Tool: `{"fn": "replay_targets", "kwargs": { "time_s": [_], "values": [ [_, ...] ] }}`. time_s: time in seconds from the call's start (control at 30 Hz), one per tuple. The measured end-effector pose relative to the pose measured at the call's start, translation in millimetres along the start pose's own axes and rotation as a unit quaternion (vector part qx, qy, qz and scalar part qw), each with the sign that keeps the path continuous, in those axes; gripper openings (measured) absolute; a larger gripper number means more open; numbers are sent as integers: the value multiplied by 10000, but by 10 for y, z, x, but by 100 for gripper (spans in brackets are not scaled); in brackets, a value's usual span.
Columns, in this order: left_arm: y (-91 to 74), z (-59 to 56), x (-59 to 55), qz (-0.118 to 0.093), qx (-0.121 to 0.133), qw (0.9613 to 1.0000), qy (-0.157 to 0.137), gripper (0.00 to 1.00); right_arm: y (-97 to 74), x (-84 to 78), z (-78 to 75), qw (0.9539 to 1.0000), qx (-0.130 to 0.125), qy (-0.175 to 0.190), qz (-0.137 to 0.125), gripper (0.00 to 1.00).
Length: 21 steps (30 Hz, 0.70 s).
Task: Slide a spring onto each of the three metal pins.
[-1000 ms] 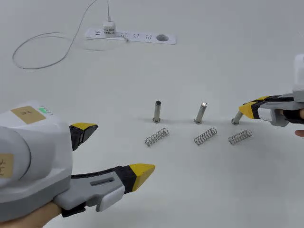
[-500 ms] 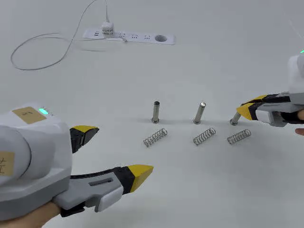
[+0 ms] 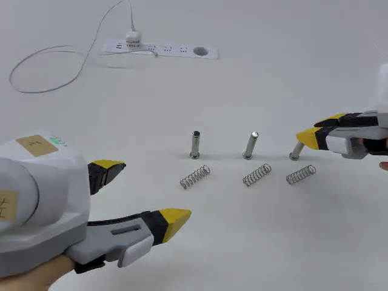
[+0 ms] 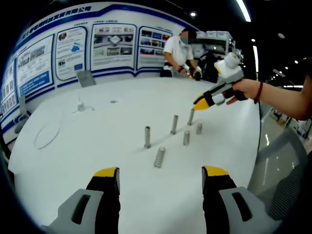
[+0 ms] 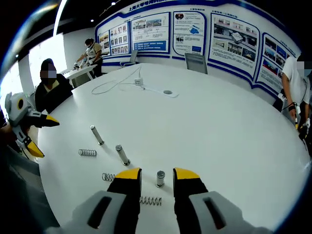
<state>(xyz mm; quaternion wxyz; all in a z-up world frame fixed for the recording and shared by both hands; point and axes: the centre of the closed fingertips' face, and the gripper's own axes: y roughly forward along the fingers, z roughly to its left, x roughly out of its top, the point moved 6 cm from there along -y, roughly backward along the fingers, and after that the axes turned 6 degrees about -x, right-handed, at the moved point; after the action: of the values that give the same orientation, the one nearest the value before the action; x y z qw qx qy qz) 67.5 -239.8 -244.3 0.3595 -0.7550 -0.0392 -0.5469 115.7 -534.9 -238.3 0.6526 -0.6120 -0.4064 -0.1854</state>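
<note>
Right tongs [image 5: 157, 172] slightly apart, straddling the end pin [image 5: 160, 178]; my left tongs [image 4: 161, 171] wide, empty; coiled springs [image 3: 195, 176] lie loose on worktop [image 3: 254, 242].

The left gripper [image 3: 144, 191] is held level, well to the near left of the right-end pin [image 3: 296, 151], jaws spread wide. The right gripper [image 3: 310, 132] reaches in from the right, its narrowly parted tips just beside that pin.

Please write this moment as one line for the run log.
springs: all three lying on table, none on pins | right gripper: jaws open around rightmost pin | left gripper: jaws open, apart from parts
</note>
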Motion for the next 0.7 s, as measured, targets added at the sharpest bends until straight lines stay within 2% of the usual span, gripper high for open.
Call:
{"fn": "replay_targets", "kwargs": {
  "time_s": [0.3, 0.5, 0.7],
  "values": [
    [66, 52, 35, 81, -56, 9998, 160, 64, -135, 25, 40, 9998, 45, 86, -149, 32],
    [162, 97, 54, 201, -110, 9992, 330, 58, -195, 38, 115, 9994, 202, 123, -242, 35],
    [289, 137, 51, 294, -190, 9988, 351, 50, -224, 7, 174, 9988, 367, 77, -311, 40]
  ]
}}
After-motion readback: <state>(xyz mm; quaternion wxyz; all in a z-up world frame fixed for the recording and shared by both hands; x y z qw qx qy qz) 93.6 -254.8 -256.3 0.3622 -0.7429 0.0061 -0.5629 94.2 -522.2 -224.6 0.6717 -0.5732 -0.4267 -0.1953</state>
